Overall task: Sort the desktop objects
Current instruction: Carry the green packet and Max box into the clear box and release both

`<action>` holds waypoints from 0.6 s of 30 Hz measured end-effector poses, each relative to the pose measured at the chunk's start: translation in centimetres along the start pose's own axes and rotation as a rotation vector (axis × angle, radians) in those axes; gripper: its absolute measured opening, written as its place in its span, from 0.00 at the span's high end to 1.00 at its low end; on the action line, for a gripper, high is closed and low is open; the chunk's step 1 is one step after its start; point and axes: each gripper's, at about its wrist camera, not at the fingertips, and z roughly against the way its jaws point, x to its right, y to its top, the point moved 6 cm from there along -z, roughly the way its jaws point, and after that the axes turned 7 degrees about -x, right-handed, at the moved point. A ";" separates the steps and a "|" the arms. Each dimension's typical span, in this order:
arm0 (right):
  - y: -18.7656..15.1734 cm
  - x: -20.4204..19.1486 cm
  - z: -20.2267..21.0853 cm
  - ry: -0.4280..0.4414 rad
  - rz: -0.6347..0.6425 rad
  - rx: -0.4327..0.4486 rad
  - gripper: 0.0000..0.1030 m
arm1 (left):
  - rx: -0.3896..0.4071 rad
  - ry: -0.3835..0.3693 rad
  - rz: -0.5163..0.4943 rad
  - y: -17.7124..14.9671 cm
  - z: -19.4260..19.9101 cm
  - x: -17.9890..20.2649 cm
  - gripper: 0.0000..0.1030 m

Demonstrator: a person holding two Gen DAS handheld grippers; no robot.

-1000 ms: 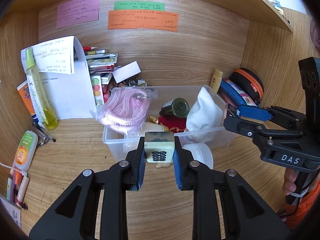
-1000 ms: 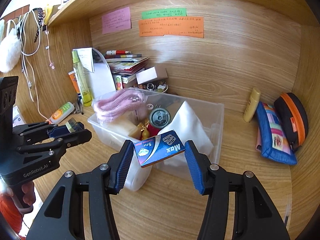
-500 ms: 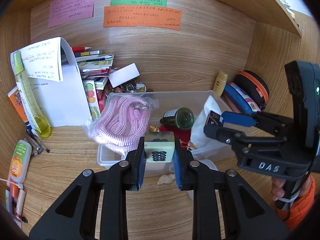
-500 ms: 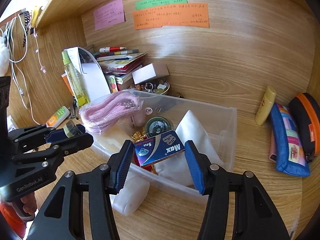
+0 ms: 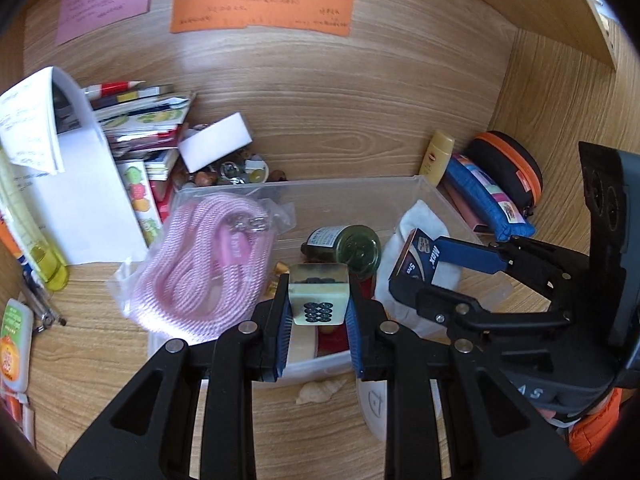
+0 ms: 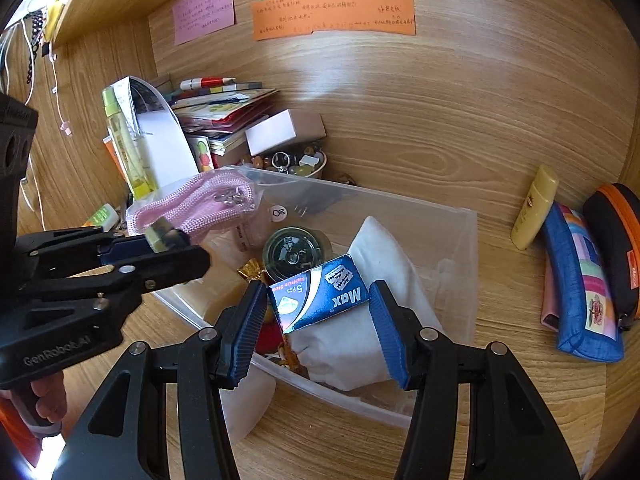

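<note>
Over the clear plastic bin (image 6: 460, 240) on the desk, I hold both loads ready to drop — my left gripper (image 5: 318, 312) is clamped on a pale mahjong tile (image 5: 319, 300), dots facing the camera, and my right gripper (image 6: 318, 304) pinches a blue razor-blade box (image 6: 320, 292) by its short ends, label up. Each is held at the fingertips so that it can fall free once the jaws part. The bin is already crowded: a bagged pink rope (image 5: 208, 264) bulges over its left rim, a green glass bottle (image 5: 348, 244) lies on its side mid-bin, a white cloth pouch (image 6: 376, 300) fills the right. I judge the free room to be small — a gap near the front wall under the tile, the top of the pouch under the box. The two grippers sit close side by side, so any sideways move risks a knock; a seashell (image 5: 320, 390) lies just outside the front wall
</note>
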 end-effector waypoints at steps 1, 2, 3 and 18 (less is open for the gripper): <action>0.0 0.1 -0.1 -0.002 0.000 -0.002 0.52 | -0.003 -0.001 -0.001 0.1 -0.2 0.1 0.77; -0.1 0.2 -0.4 -0.009 0.001 -0.008 0.52 | -0.007 -0.001 -0.002 0.2 -0.5 0.1 0.77; -0.1 0.3 -0.6 -0.014 0.003 -0.013 0.53 | -0.008 0.001 -0.003 0.3 -0.6 0.2 0.77; -0.1 0.4 -1.0 -0.029 0.007 -0.012 0.52 | -0.042 0.008 -0.004 0.1 -1.7 -0.1 0.76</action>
